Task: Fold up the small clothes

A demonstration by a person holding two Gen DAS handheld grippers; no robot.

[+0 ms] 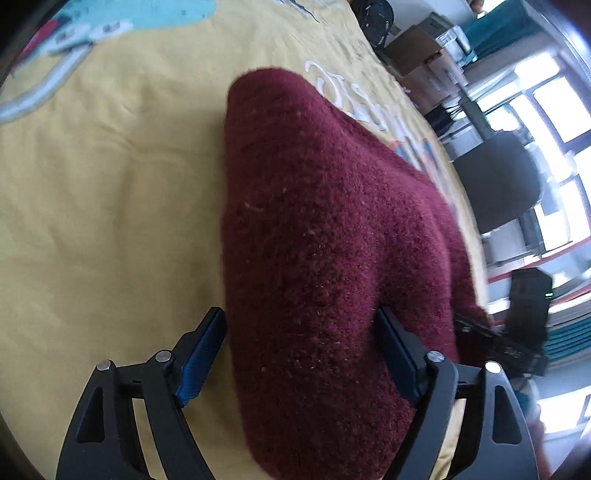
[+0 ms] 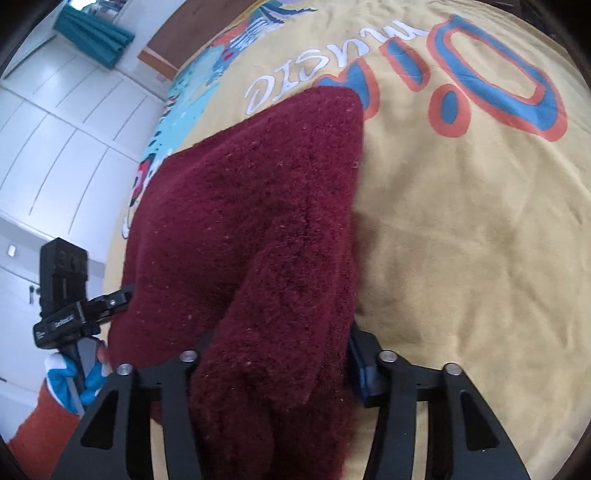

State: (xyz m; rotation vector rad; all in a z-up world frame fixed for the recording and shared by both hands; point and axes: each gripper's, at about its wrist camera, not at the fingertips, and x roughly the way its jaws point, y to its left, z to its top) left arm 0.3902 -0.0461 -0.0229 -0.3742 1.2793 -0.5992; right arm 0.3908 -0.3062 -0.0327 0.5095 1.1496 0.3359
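Note:
A dark red fuzzy knit garment (image 1: 317, 229) hangs lifted above a yellow printed cloth (image 1: 110, 192). In the left wrist view my left gripper (image 1: 299, 332) has its blue-padded fingers wide apart on either side of the garment's near edge, which drapes between them. In the right wrist view the same garment (image 2: 258, 221) bunches between the fingers of my right gripper (image 2: 277, 354), which are also well apart with the cloth filling the gap. The left gripper (image 2: 92, 306) shows at the garment's left edge in the right wrist view.
The yellow cloth (image 2: 461, 240) with blue and orange lettering covers the table. White cabinets (image 2: 55, 129) and a teal curtain (image 2: 96, 33) stand to the left. A black chair (image 1: 498, 184), boxes and bright windows lie beyond the table's right edge.

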